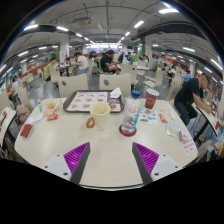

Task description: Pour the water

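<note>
Hand-held gripper (110, 160): magenta-padded fingers (75, 157) spread apart, empty, above the near edge of the pale round tabletop (100, 150). Clear plastic cup with blue label (130, 122): upright, beyond the fingers, toward the tabletop's middle. Yellowish paper cup (99, 115): near it, apart. Red-lidded cup (151, 97): toward the far edge. Printed tray (86, 101): far edge

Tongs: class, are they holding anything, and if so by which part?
Nothing is held. The tongs are open with only bare table between their fingers; the cups stand beyond them.
</note>
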